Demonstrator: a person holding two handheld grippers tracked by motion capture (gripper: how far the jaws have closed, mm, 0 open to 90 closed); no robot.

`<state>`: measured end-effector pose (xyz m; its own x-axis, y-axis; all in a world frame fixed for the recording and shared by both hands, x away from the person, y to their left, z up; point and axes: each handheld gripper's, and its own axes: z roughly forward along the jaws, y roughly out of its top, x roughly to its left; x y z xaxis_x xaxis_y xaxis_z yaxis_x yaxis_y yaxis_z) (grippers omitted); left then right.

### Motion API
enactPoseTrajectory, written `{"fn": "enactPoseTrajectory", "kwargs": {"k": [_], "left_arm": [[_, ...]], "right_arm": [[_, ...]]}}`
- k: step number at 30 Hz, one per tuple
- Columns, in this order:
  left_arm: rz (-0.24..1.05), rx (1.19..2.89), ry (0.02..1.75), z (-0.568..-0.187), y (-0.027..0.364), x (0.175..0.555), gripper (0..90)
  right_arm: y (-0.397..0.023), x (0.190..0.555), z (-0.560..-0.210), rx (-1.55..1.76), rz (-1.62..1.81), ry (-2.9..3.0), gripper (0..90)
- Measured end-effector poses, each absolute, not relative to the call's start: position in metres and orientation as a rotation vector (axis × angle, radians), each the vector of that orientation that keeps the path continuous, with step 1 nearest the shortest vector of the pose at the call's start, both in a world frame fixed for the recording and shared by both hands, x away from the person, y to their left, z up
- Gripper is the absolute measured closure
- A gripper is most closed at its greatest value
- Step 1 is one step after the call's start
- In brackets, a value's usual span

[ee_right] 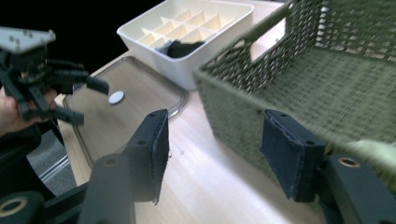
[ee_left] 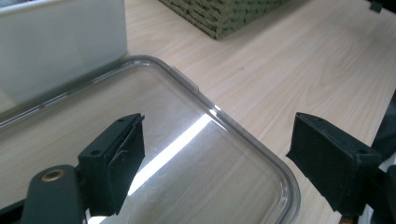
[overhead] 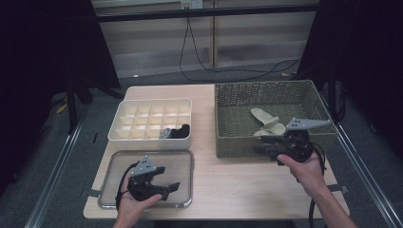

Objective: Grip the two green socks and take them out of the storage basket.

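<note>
At lower left the left claw (overhead: 167, 189) hovers spread and empty over the clear, round-cornered plastic lid (overhead: 180, 159) on the pale wood-grain bench (overhead: 237, 183), while the right claw (overhead: 260, 145), spread and empty, hangs at the woven olive basket (overhead: 237, 97).

One basket (overhead: 228, 102), one lid (overhead: 183, 159), two grippers (overhead: 166, 178).

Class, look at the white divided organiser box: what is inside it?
The white organiser box holds dark rolled items in its near-right compartments; the other visible cells look empty. What they are, and anything beneath them, stays hidden.
</note>
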<state>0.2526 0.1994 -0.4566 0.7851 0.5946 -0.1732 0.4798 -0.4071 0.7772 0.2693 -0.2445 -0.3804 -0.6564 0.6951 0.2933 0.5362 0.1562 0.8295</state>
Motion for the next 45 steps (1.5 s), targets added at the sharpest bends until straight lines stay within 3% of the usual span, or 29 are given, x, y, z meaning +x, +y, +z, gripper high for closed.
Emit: {"fn": "enactPoseTrajectory", "kwargs": {"k": [21,35,45], "left_arm": [[0.141,2.055,0.823,-0.464,0.201,0.258,19.9],[0.121,2.03,0.844,-0.466,0.208,0.263,18.7],[0.129,2.044,0.836,-0.467,0.208,0.264,18.5]], "right_arm": [[-0.271,0.377,-0.373,1.349,1.293,2.322,45.2],[-0.278,0.449,-0.389,1.441,1.066,2.389,42.8],[-0.282,0.473,-0.417,1.546,0.921,2.439,36.6]]}}
